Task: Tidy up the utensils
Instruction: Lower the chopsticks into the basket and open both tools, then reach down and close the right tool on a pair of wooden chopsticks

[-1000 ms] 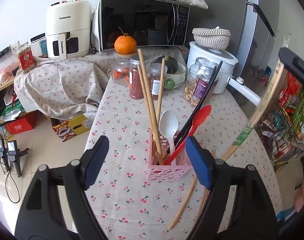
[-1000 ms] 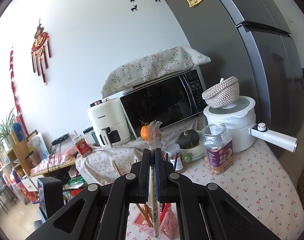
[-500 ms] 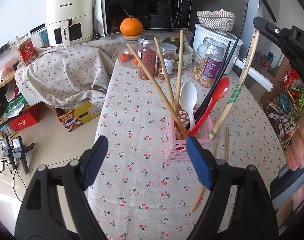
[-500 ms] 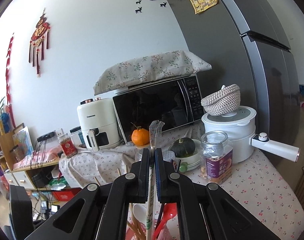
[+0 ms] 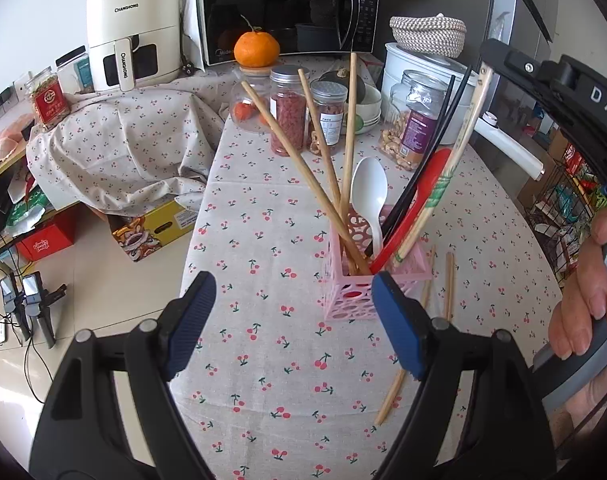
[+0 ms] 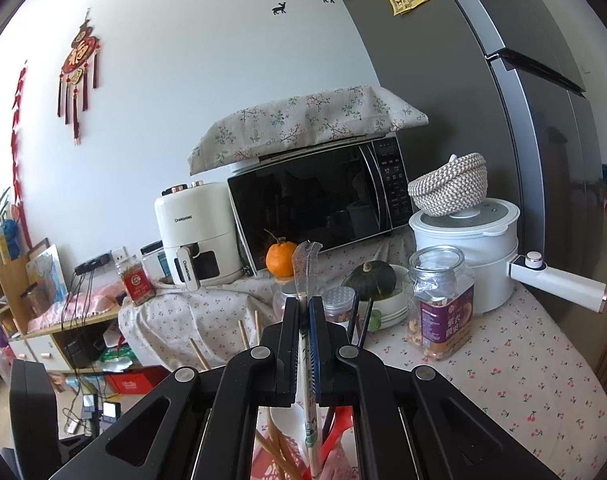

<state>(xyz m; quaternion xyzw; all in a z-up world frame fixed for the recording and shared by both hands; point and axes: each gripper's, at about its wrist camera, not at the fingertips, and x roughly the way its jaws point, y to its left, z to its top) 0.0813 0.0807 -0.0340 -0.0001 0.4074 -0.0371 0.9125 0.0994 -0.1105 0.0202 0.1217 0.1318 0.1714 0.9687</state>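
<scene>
Left claw released over bare tablecloth near table edge, right claw clenched on wrapped chopsticks, tips inside pink holder

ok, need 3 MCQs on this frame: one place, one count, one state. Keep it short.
1. Where does the lower end of the wrapped chopsticks sit?
A. in the pink holder
B. flat on the tablecloth
C. inside the microwave

2. How many spoons stand in the holder?
A. none
B. two
C. five

3. How are the right tongs?
A. wide open, empty
B. shut on the wrapped chopsticks
C. shut on an orange

Answers:
1 A: the left wrist view shows the tip inside the holder's rim.
2 B: one white spoon and one red spoon.
3 B: the pads press on the sleeve on both sides in the right wrist view.
</scene>
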